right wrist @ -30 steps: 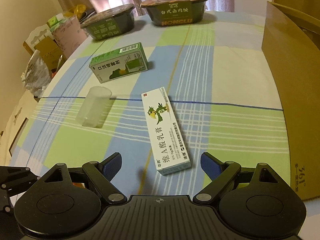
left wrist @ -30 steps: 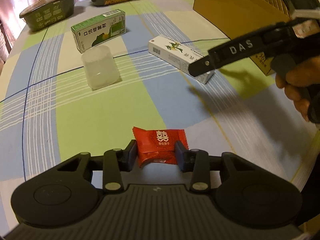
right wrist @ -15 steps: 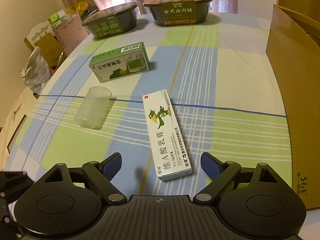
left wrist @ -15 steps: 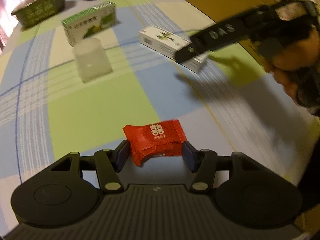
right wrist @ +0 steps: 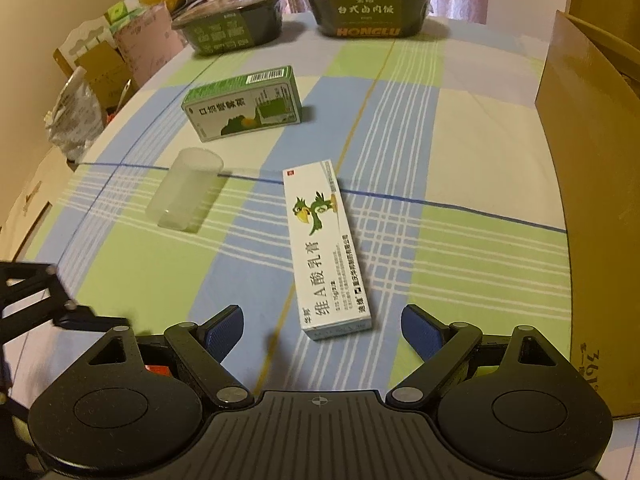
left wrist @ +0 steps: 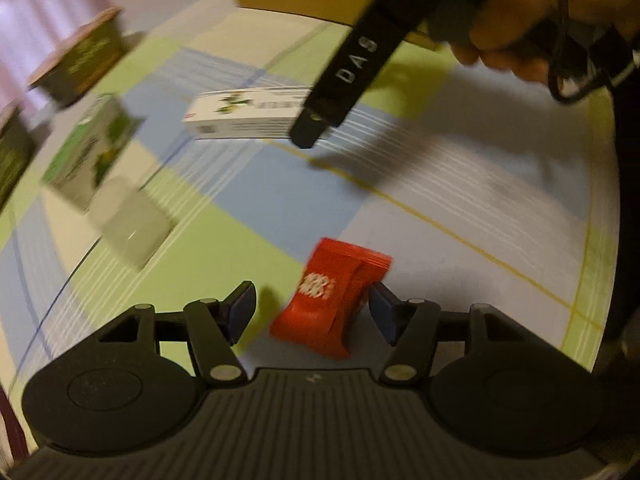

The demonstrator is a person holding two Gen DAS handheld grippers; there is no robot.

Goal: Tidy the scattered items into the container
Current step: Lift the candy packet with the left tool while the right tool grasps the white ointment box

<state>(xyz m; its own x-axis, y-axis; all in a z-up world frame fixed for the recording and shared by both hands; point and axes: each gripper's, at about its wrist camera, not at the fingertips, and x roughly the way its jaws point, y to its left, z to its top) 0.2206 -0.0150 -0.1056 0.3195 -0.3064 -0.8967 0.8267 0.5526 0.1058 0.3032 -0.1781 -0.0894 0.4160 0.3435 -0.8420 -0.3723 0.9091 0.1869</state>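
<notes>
A checked blue, green and cream tablecloth (right wrist: 472,128) covers the table, its far boxes motion-blurred in the left wrist view. The left gripper (left wrist: 312,304) is spread wide, the red candy packet (left wrist: 332,300) tilted between its fingers, touching only the right one. The right gripper (right wrist: 322,326) is wide open, empty, above the white ointment box (right wrist: 326,248), beside the cardboard container (right wrist: 592,184), whose inside is cut off.

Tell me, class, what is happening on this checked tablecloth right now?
A person works two handheld grippers. The left gripper stands open around a red candy packet, which is tilted and touches only one finger. The right gripper is open over the near end of a white ointment box. A green carton, a translucent cup and two instant-meal bowls lie loose beside the cardboard box.
</notes>
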